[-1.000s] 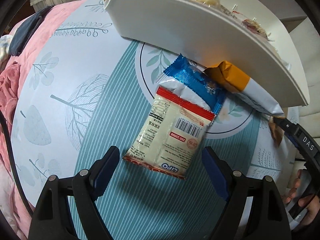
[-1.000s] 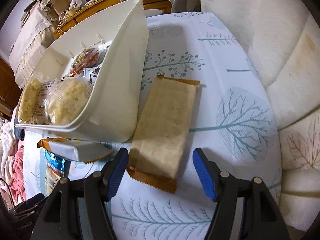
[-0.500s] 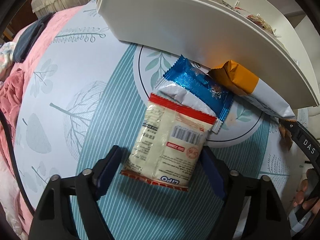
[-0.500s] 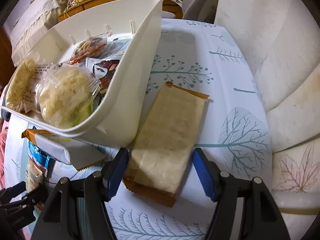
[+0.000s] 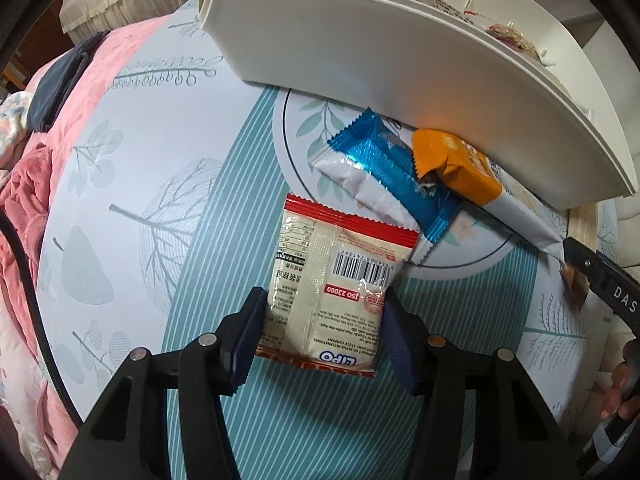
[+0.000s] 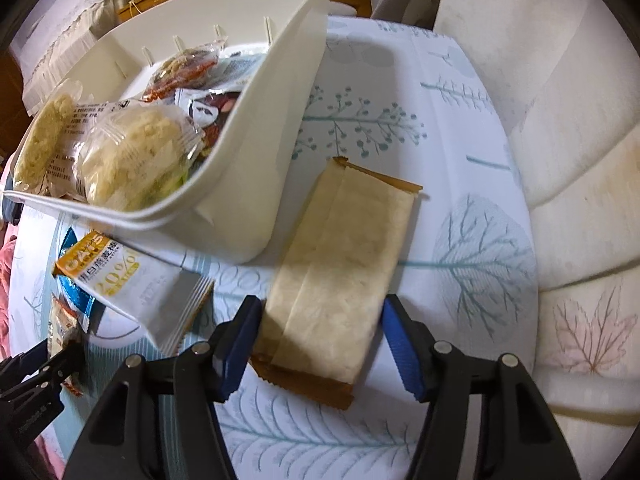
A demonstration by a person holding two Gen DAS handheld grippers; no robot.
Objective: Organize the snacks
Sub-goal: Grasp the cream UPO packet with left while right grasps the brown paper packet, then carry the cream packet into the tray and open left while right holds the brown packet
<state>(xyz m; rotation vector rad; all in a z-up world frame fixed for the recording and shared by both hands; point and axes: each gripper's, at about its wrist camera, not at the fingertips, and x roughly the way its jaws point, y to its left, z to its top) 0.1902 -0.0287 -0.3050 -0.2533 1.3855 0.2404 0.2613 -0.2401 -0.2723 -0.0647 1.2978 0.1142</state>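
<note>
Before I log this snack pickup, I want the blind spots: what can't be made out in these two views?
- Left wrist: inside of the white bin, hidden by its own wall.
- Left wrist: orange-and-white packet, far end tucked under the bin.
- Right wrist: beige packet, print not readable; pad contact unclear.
- Right wrist: left gripper, cut off by the edge.

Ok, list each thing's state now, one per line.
Left gripper: fingers just closing, pressing the red-edged packet.
Right gripper: closing around the tan bar, right finger apart.
White bin: holds snacks.
Blue packet: on table.
Orange-white packet: against bin.
</note>
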